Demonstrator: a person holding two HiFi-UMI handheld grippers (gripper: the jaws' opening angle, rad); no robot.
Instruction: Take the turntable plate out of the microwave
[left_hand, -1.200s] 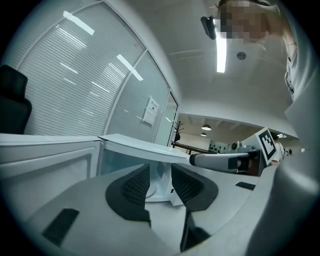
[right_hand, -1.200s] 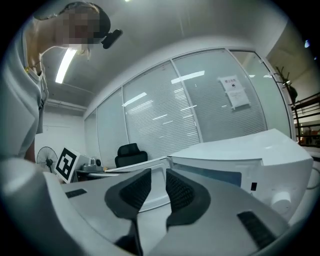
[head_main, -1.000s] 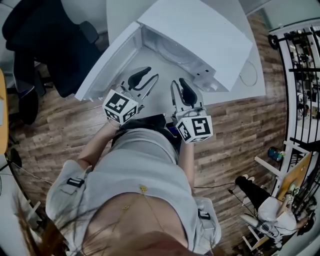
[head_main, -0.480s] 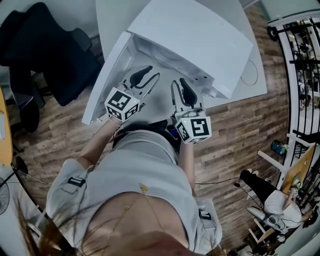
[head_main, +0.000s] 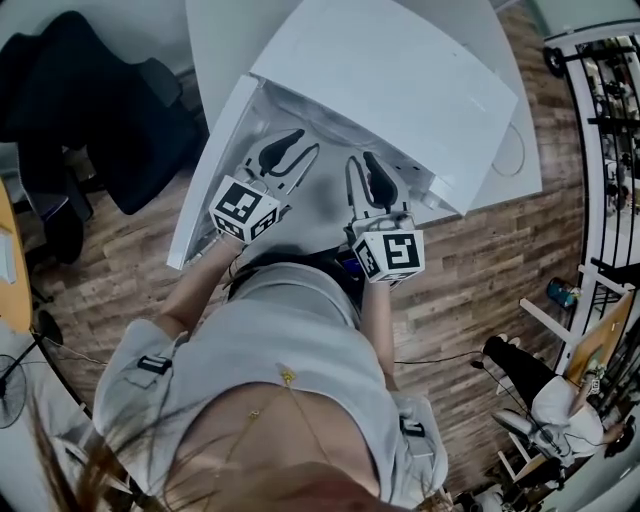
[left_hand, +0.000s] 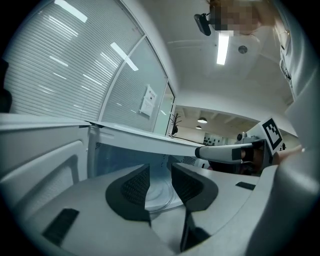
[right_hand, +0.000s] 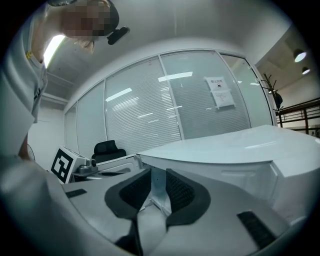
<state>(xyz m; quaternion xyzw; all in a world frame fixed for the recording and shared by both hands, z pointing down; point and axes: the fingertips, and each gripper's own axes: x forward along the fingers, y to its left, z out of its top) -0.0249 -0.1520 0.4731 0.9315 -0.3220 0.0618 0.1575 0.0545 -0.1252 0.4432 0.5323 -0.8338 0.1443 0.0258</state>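
The microwave door is open, but the plate lies inside, not yet touched. My left tongs and right tongs hover at the opening, both part-open and empty. Reaching in, gripping and lifting out remain.

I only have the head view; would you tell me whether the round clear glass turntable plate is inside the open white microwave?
Observer: Yes, the left gripper view shows the round clear glass turntable plate lying on the floor of the white microwave.
Operator: Thank you. Is the left gripper gripping it?
Observer: No, the left gripper has its jaws apart and empty; the plate shows beyond them.
Operator: And the right gripper?
Observer: The right gripper is open and empty too, facing the microwave's front edge.
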